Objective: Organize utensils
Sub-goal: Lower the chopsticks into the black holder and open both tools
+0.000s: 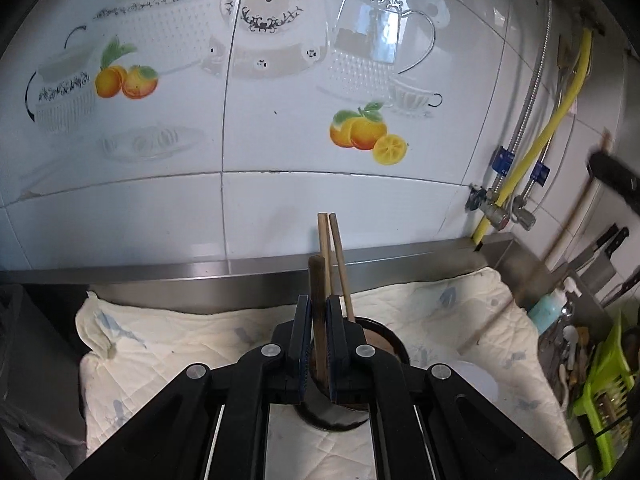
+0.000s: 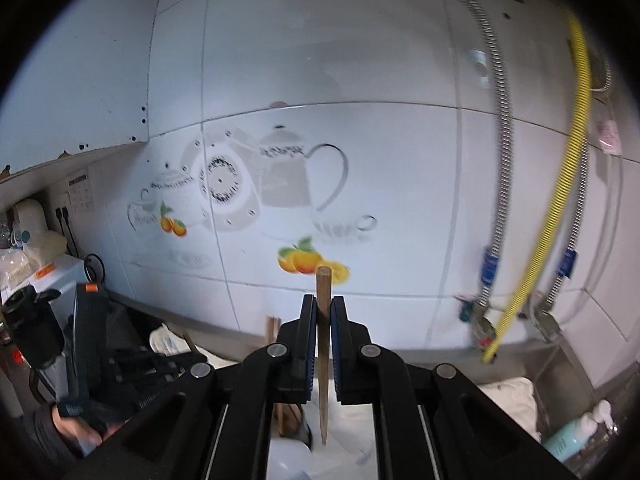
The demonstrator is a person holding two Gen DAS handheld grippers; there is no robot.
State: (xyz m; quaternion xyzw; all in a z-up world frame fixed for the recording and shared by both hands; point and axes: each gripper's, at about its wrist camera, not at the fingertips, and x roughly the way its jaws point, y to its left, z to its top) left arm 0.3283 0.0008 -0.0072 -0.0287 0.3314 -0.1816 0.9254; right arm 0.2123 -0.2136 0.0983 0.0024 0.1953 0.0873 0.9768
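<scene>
Wooden chopsticks are in play on both sides. The left gripper (image 1: 319, 322) has its jaws pressed together on a dark brown chopstick (image 1: 318, 304), held near upright above a dark round holder (image 1: 384, 338) that stands on the quilted white cloth (image 1: 168, 352). Two paler chopsticks (image 1: 332, 256) already stand in that holder, just behind and to the right of the jaws, leaning slightly apart.

The right gripper (image 2: 323, 344) is likewise pinching a single light wooden chopstick (image 2: 323, 332), gripped about mid-length with its tapered tip hanging free below the jaws. It sits high against the tiled wall (image 2: 360, 160), well apart from the holder, which is only partly visible low in the right wrist view.

Risks noted:
- The grip on each stick is narrow, on a smooth round shaft. A slip or a pivot between the pads is likely if either tip catches the holder's rim.
- The held dark stick is close to the standing pair; a sideways approach could knock them over or tip the holder, since the soft cloth gives it a poor footing.
- The left gripper hides most of the holder's mouth in its own view, so the aim is judged nearly blind.
- Both grippers share the same target; arriving together invites a collision.
</scene>
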